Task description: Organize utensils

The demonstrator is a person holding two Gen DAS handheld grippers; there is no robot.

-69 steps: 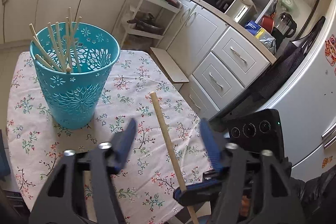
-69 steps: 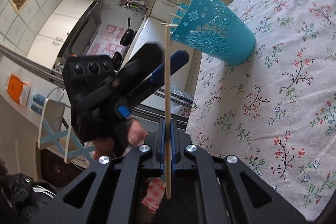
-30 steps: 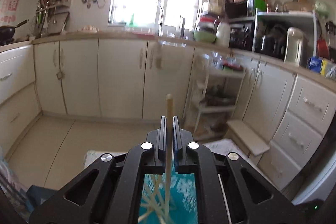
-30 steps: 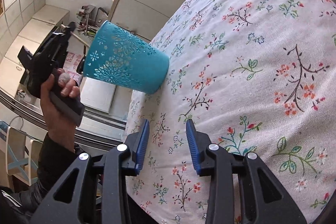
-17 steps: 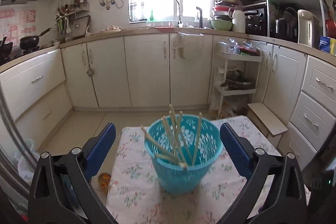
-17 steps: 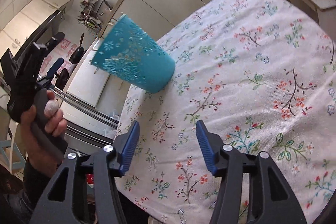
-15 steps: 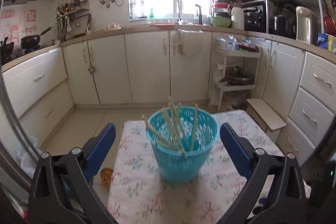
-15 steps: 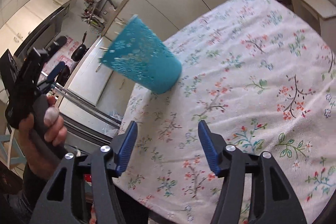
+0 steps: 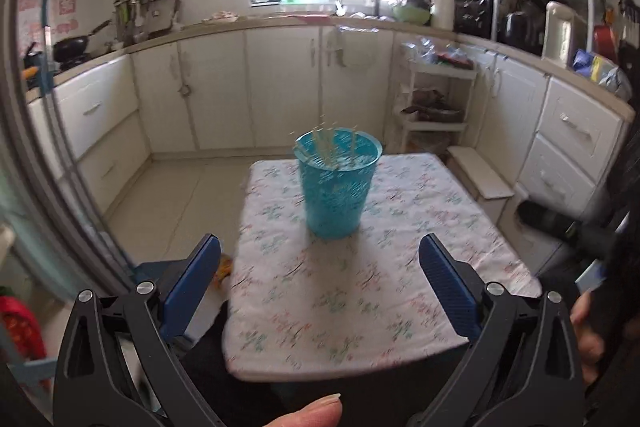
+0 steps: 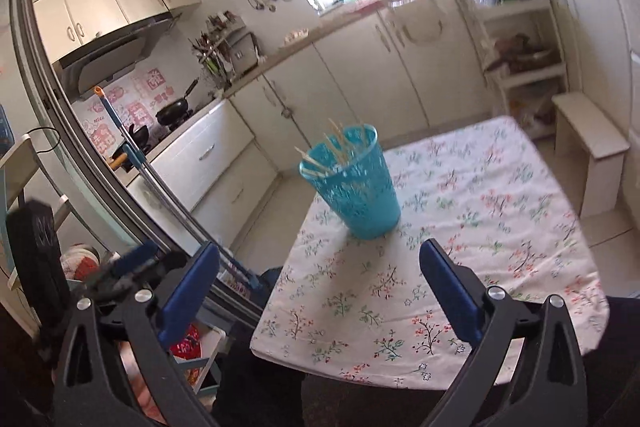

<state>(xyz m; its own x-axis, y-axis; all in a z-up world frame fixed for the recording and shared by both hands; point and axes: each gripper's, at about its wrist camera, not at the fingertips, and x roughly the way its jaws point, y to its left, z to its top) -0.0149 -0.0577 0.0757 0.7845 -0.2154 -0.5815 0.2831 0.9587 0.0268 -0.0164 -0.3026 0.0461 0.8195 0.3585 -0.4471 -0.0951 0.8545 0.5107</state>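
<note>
A teal perforated cup (image 9: 338, 185) stands upright on the floral tablecloth (image 9: 344, 291), with several wooden chopsticks (image 9: 325, 143) leaning inside it. My left gripper (image 9: 320, 269) is open and empty, held back from the cup near the table's front edge. In the right wrist view the same cup (image 10: 354, 185) and chopsticks (image 10: 338, 143) sit near the cloth's far left corner. My right gripper (image 10: 320, 271) hangs above the near edge with its jaws opening wide and nothing between them. The left gripper's body (image 10: 120, 271) shows at lower left.
The small table (image 10: 460, 263) stands in a kitchen with white cabinets (image 9: 280, 87) behind. A white shelf cart (image 9: 436, 107) and a low step stool (image 10: 588, 143) stand to the right. A sliding door frame (image 10: 80, 163) runs along the left. A thumb (image 9: 308, 413) shows at the bottom.
The left gripper let a chopstick go into the cup, opened wide and pulled back. The right gripper opened further, rose and rolled level, so the table now looks upright.
</note>
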